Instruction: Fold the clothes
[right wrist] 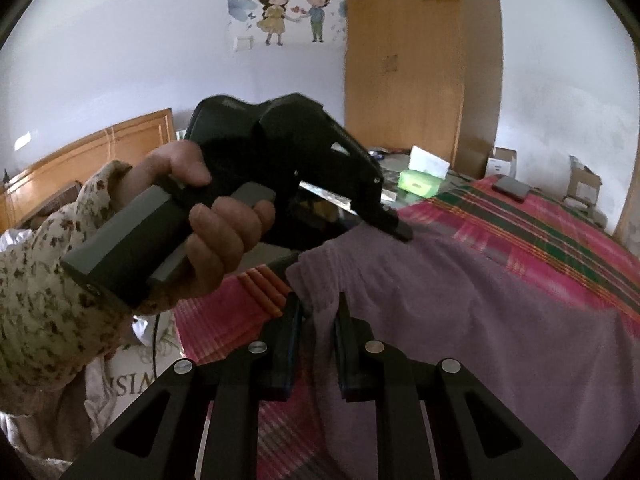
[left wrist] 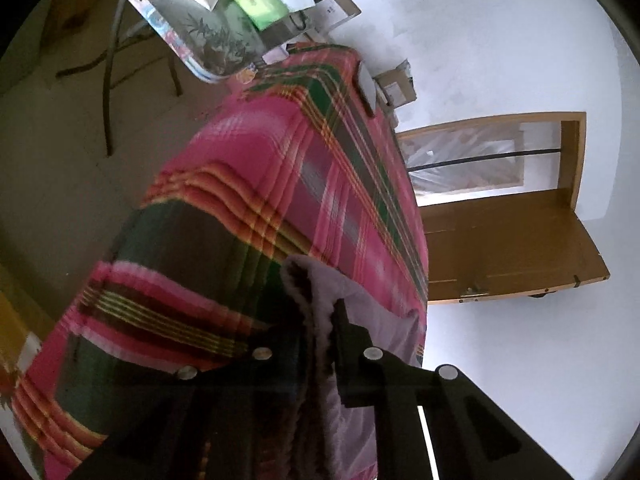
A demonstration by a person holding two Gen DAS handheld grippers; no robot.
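The lilac garment (right wrist: 460, 304) lies spread over the plaid bedcover (right wrist: 532, 216), its gathered edge toward the near side of the bed. The right gripper (right wrist: 318, 312) has its 2 fingers drawn narrow on a bunched fold of that edge, and the cloth is pinched between the pads. Left of this fold, the person's left hand (right wrist: 208, 232), in a floral-print sleeve (right wrist: 44, 296), holds the left gripper (right wrist: 400, 232) by its grey handle; its tip presses on the garment's far corner, where the bedcover meets a glass-topped table (right wrist: 360, 204).

In the left wrist view the picture is tilted and blurred. The left gripper (left wrist: 320, 320) is narrow, with the fuzzy lilac edge (left wrist: 320, 280) bunched between the fingers; its left finger is lost in dark shadow against the bedcover, so only the right finger (left wrist: 344, 320) is clear. The garment is cut off at the lower rim.

A green packet (right wrist: 420, 182) sits on the table beyond the bedcover, its label too small to read. A dark flat thing (right wrist: 512, 190) lies on the bedcover's far edge; I cannot tell what it is.
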